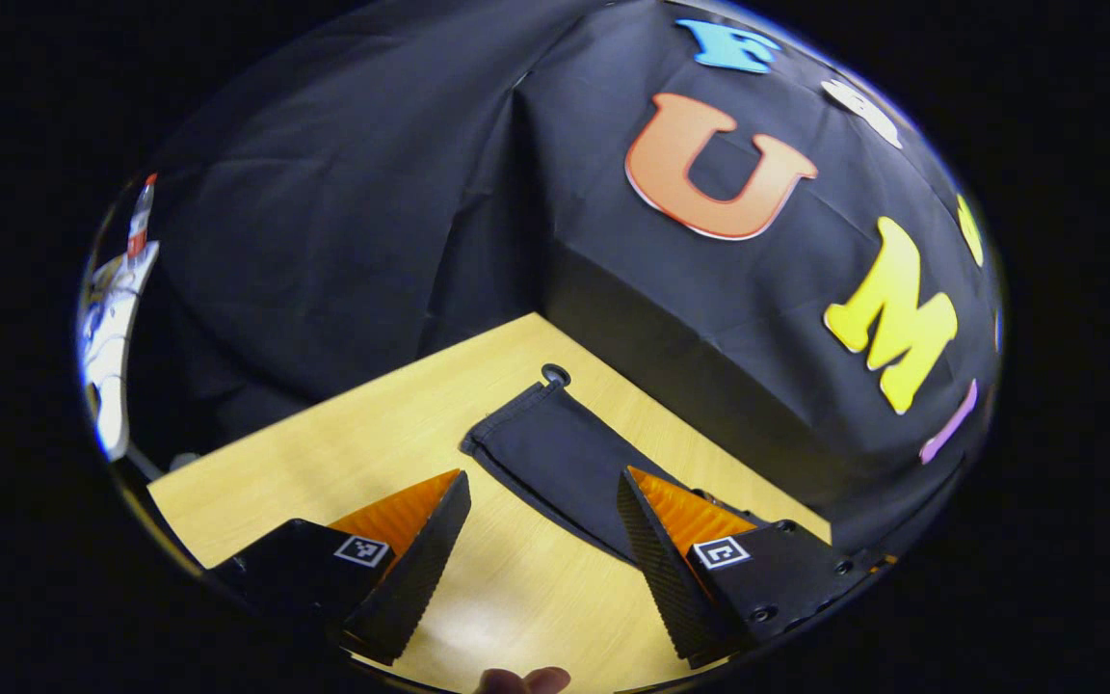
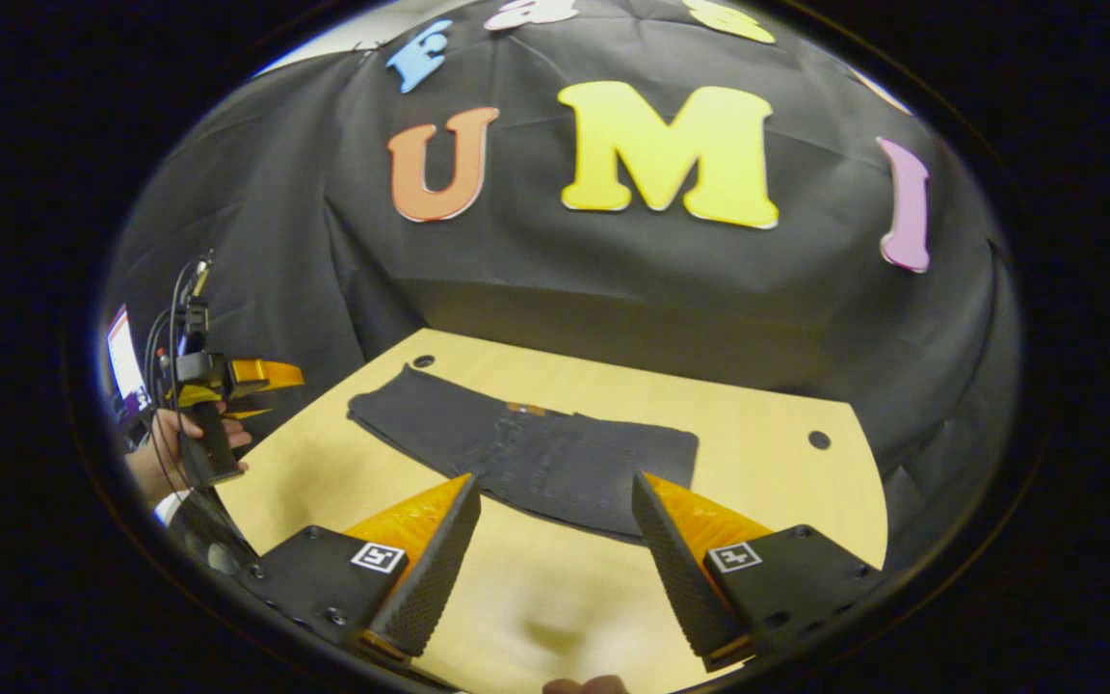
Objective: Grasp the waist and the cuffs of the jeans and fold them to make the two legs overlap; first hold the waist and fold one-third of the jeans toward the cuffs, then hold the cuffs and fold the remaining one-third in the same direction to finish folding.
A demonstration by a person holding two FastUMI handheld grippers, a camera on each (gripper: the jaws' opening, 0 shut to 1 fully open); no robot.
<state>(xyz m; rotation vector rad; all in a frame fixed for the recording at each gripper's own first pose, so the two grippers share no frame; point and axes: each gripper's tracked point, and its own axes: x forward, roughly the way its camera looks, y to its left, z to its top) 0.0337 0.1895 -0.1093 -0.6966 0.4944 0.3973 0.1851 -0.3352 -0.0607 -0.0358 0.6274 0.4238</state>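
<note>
Right gripper view looks along the right tool point(image 2: 555, 554), its two fingers spread wide and pinching nothing, held low over the bare worktop point(image 2: 555, 607) just short of the jeans' point(image 2: 526, 458) near edge. I judge it is lined up to take the wider end, which seems to be the waist. Off to the side a hand point(image 2: 162, 453) holds the left tool point(image 2: 256, 381) raised clear of the cloth. Left gripper view has the left tool point(image 1: 545, 525), fingers also parted and empty, aimed at the narrow end point(image 1: 555, 453), probably the cuffs. The jeans lie flat on the worktop, not yet folded
</note>
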